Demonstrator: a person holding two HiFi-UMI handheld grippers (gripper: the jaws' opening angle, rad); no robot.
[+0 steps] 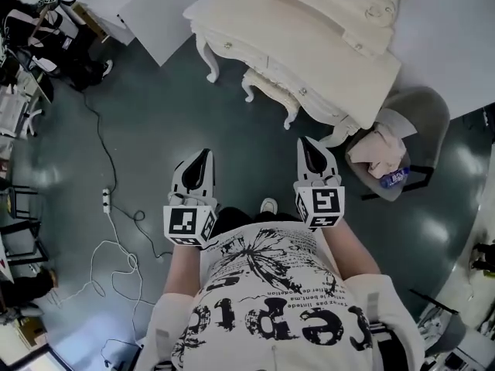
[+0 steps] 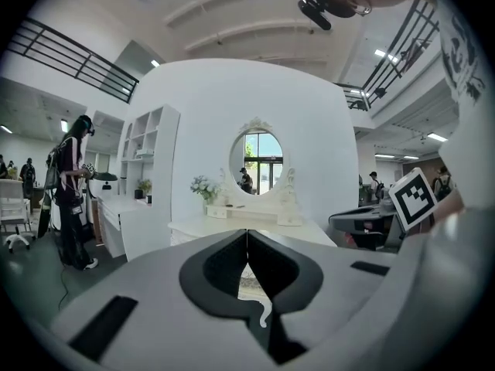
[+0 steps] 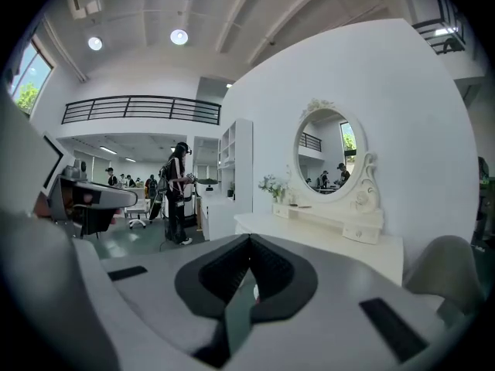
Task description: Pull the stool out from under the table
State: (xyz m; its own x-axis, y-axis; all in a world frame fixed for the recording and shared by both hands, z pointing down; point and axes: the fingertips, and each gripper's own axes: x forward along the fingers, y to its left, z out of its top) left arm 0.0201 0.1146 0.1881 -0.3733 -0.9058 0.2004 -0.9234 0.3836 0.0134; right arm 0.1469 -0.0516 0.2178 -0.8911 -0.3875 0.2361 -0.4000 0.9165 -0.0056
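A cream dressing table [image 1: 309,45] stands ahead of me against a white wall. The matching cream stool [image 1: 271,91] with curved legs sits tucked partly under its front edge. My left gripper [image 1: 203,158] and right gripper [image 1: 308,145] are held side by side over the dark floor, short of the stool and touching nothing. Both are shut and empty. In the left gripper view, the left gripper [image 2: 247,242] points at the dressing table [image 2: 247,224] and its oval mirror [image 2: 259,161]. From the right gripper [image 3: 249,246], the dressing table [image 3: 325,234] shows to the right.
A grey chair [image 1: 425,118] with cloth and a blue item on it stands right of the table. A power strip [image 1: 106,200] and cables lie on the floor at left. A white cabinet [image 1: 151,18] stands at the far left, and a person [image 2: 72,199] stands beside it.
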